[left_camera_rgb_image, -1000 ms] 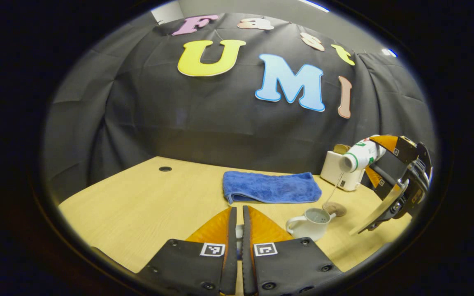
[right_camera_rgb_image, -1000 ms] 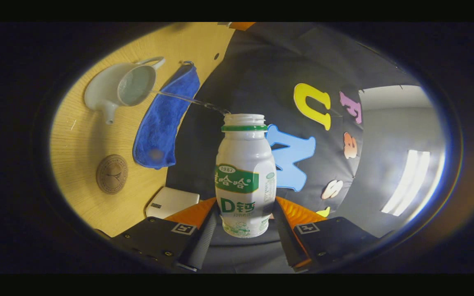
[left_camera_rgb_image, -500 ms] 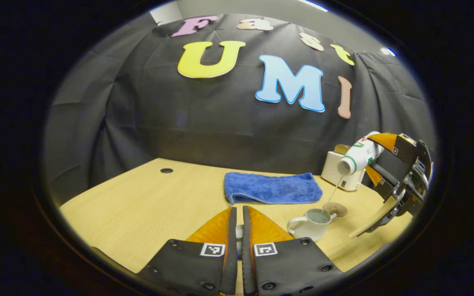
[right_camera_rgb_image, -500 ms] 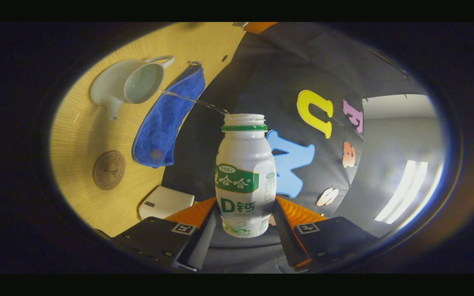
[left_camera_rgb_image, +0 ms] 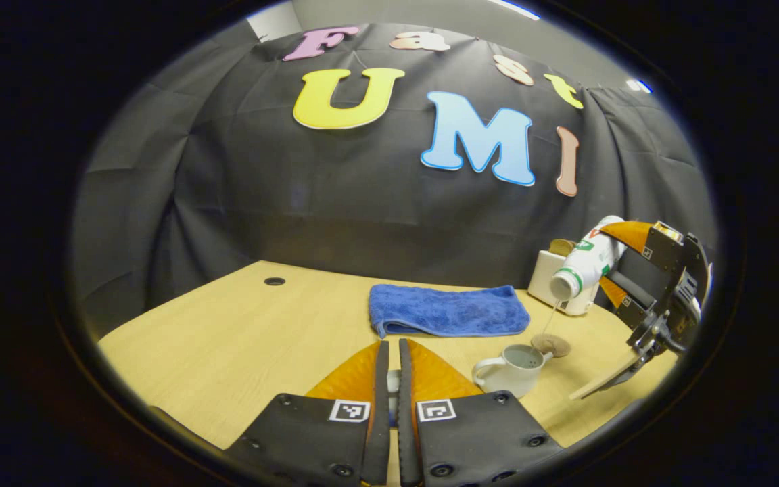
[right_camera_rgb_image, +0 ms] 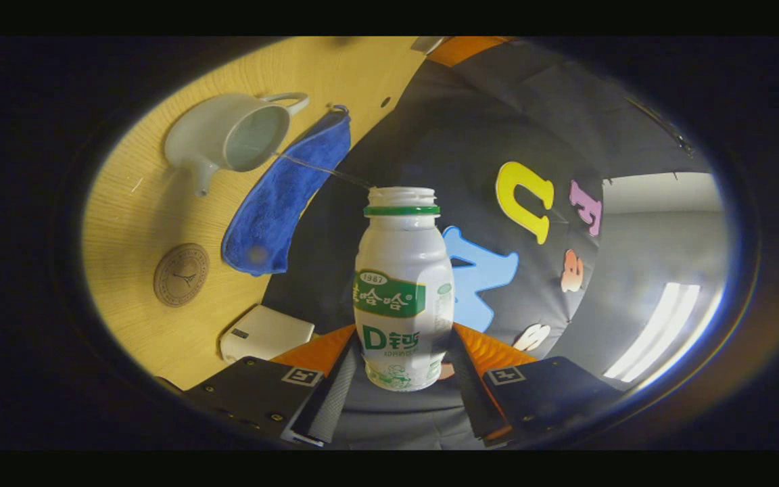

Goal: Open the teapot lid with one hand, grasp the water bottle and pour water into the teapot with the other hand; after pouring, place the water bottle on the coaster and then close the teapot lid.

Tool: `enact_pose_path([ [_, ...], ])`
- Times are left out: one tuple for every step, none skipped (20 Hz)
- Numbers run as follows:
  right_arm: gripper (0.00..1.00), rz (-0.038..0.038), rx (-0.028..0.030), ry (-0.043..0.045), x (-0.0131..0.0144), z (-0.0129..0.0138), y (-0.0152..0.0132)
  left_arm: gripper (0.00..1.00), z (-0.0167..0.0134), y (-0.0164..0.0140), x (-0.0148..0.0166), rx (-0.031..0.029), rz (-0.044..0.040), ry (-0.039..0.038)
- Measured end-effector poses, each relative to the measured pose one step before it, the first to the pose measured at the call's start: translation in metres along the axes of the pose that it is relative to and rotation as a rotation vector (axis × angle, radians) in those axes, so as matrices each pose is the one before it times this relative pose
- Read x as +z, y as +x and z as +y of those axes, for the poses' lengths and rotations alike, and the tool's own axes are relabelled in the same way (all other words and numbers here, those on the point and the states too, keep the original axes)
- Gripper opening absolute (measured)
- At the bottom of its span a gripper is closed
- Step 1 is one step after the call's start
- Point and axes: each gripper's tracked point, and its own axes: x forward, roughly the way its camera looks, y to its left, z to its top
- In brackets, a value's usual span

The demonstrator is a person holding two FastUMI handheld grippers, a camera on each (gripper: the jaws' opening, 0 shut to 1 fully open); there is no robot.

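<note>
Jaws of the right gripper [right_camera_rgb_image: 403, 368] are clamped on the lower body of the water bottle [right_camera_rgb_image: 403, 291], one finger on each side. That bottle is a smooth white plastic container with rounded shoulders, a green neck ring and an uncapped threaded mouth. In the left gripper view the bottle [left_camera_rgb_image: 582, 264] is tilted mouth-down above the table, and a thin stream of water [left_camera_rgb_image: 550, 323] falls from it into the teapot [left_camera_rgb_image: 514, 368]. Jaws of the left gripper [left_camera_rgb_image: 389, 389] stand nearly together, with a small pale object pinched in the narrow gap; whether this is the lid cannot be told.

The teapot is glossy white ceramic, round-bodied, with a loop handle and a short spout, standing lidless on the pale wood-grain table [left_camera_rgb_image: 227, 338]. A round brown coaster [left_camera_rgb_image: 552, 345] lies just beside the teapot. A folded blue terry towel [left_camera_rgb_image: 447, 310] lies behind the teapot. A white rectangular box [left_camera_rgb_image: 548, 281] stands near the black cloth wall.
</note>
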Motion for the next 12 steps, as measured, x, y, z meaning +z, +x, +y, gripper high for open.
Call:
enact_pose_path([
  [0.73, -0.00367, -0.00007, -0.00607, 0.00085, -0.00054, 0.00021, 0.15, 0.00076, 0.00007, -0.00142, 0.00069, 0.00055, -0.00033],
  [0.73, -0.0025, -0.00004, -0.00432, 0.0001, -0.00027, -0.00054, 0.12, 0.00029, -0.00057, 0.00037, 0.0005, 0.00049, -0.00041],
  [0.73, -0.00266, -0.00016, -0.00363, -0.00052, -0.00076, 0.00112, 0.15, 0.00052, -0.00031, -0.00018, 0.00036, 0.00085, -0.00012],
  [0.73, -0.00113, -0.00021, -0.00025, 0.00033, -0.00037, -0.00048, 0.12, 0.0005, 0.00067, 0.00038, 0.00127, 0.00013, -0.00014],
  [0.73, -0.00273, 0.00101, 0.00241, 0.00012, 0.00031, 0.00076, 0.12, 0.00016, -0.00075, -0.0006, 0.00039, 0.0006, -0.00038],
  [0.73, -0.00082, 0.001, 0.00142, 0.00012, 0.00012, -0.00025, 0.15, 0.00057, 0.00027, -0.00031, 0.00047, 0.0007, -0.00057],
  [0.73, -0.00136, 0.00285, 0.00528, -0.00005, 0.00021, 0.00019, 0.15, -0.00029, -0.00009, -0.00093, 0.00041, 0.00109, -0.00067],
  [0.73, 0.00058, 0.00649, 0.01348, 0.00056, 0.00128, -0.00087, 0.15, 0.00026, -0.00014, 0.00033, 0.00014, -0.00007, -0.00103],
  [0.73, 0.00261, 0.01524, 0.02615, -0.00008, 0.00213, 0.00001, 0.15, -0.00083, 0.00086, 0.00063, -0.00043, -0.00028, -0.00161],
  [0.73, 0.00621, 0.02185, 0.04016, -0.00061, 0.00319, -0.00063, 0.15, 0.00066, -0.00003, 0.00032, -0.00042, -0.00037, -0.00125],
  [0.73, 0.00764, 0.02195, 0.04737, -0.00222, 0.0013, 0.00236, 0.15, -0.00005, 0.0003, -0.00011, -0.00036, 0.00011, -0.0004],
  [0.73, 0.00855, 0.02204, 0.05281, 0.00015, 0.00351, -0.00147, 0.15, 0.00051, -0.00019, 0.00018, 0.00008, -0.00069, -0.00049],
])
